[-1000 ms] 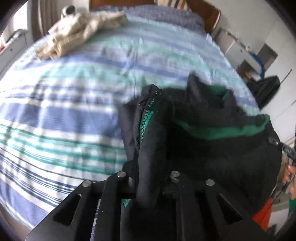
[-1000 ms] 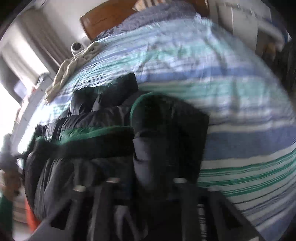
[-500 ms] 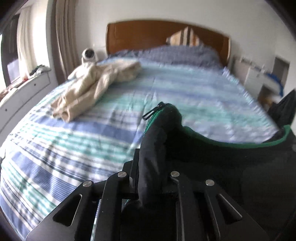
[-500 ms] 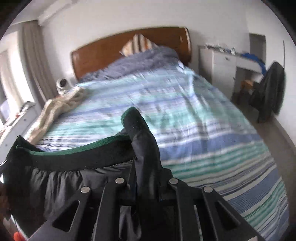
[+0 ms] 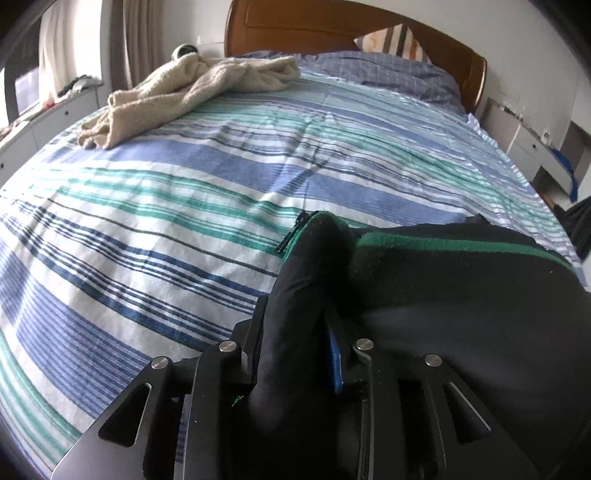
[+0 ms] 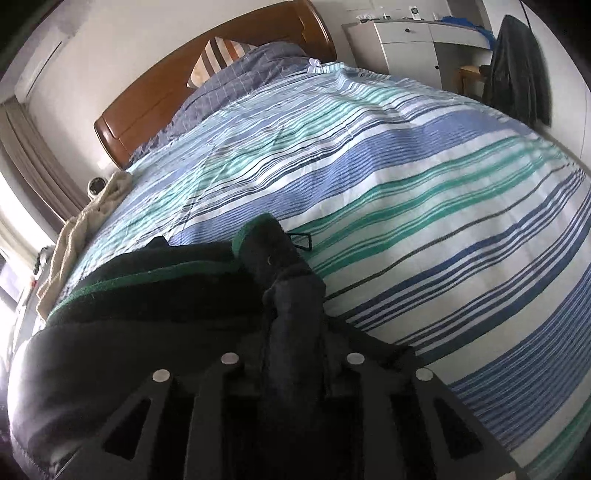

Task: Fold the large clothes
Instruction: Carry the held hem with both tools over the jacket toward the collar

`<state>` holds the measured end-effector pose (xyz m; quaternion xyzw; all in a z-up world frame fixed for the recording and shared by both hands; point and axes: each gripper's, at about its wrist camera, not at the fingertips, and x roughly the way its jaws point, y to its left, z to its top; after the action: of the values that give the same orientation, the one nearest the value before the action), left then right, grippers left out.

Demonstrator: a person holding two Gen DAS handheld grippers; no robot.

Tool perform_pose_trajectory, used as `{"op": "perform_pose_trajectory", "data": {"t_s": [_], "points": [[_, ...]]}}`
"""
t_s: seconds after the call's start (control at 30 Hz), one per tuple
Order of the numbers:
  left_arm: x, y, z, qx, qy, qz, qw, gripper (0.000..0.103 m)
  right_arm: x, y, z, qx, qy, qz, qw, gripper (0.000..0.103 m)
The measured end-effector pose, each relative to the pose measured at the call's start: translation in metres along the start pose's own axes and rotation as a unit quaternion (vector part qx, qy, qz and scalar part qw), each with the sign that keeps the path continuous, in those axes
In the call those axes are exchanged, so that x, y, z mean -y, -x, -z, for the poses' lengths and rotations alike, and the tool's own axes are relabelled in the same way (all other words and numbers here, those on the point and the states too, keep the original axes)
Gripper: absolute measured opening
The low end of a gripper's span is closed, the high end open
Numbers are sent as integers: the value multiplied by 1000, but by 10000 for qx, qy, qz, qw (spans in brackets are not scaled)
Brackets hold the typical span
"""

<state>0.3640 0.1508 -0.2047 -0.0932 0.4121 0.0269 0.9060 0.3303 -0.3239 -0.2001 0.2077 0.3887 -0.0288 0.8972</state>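
A black jacket (image 5: 461, 314) with a green-edged collar lies on the near part of the striped bed (image 5: 184, 206). My left gripper (image 5: 295, 317) is at the jacket's left collar corner. Its jaws are opening: the fold is still between them, and a blue pad (image 5: 334, 365) shows bare beside the cloth. In the right wrist view the jacket (image 6: 147, 314) spreads to the left, and my right gripper (image 6: 291, 328) is at its right collar corner. Those jaws are opening too, but the fold still fills the gap. A zipper pull (image 6: 301, 240) rests on the bedcover.
A cream fleece garment (image 5: 192, 88) lies crumpled at the bed's far left, by a small round camera (image 6: 96, 184). A wooden headboard (image 5: 332, 29) and pillows are at the far end. White drawers (image 6: 406, 48) and a dark hanging coat (image 6: 517, 70) stand to the right.
Both grippers came down and forward, laying the jacket's collar edge onto the bedcover. The left jaws parted enough that a blue pad now shows; the right view has rolled.
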Motion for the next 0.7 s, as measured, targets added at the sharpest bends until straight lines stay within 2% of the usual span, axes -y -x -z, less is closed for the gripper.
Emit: {"op": "perform_pose_trajectory", "data": {"t_s": [0.23,0.33,0.47,0.57,0.6,0.7], "points": [[1,-2,-1,-74,96,81,9999,29,2,-2,2,17,-65,-90,9999,22],[2,-3,-3,-171,94,49,9998,33,2,-1,1,-10,-65,-80,9999,22],[-11,-2,-6,-461,419,178,9979,64,4,2,0,4,-126,-172,9998,24],[-18,11,-13,-812,504,197,9952,67,8,6,-3,-132,-196,-293,9993,27],[-18,20,-14,-809,470,180,9954,67,8,9,-8,-287,-170,-324,9989,30],[-9,72,-16,-405,269,440,9978,72,7,34,-17,-348,113,-283,9989,40]]}}
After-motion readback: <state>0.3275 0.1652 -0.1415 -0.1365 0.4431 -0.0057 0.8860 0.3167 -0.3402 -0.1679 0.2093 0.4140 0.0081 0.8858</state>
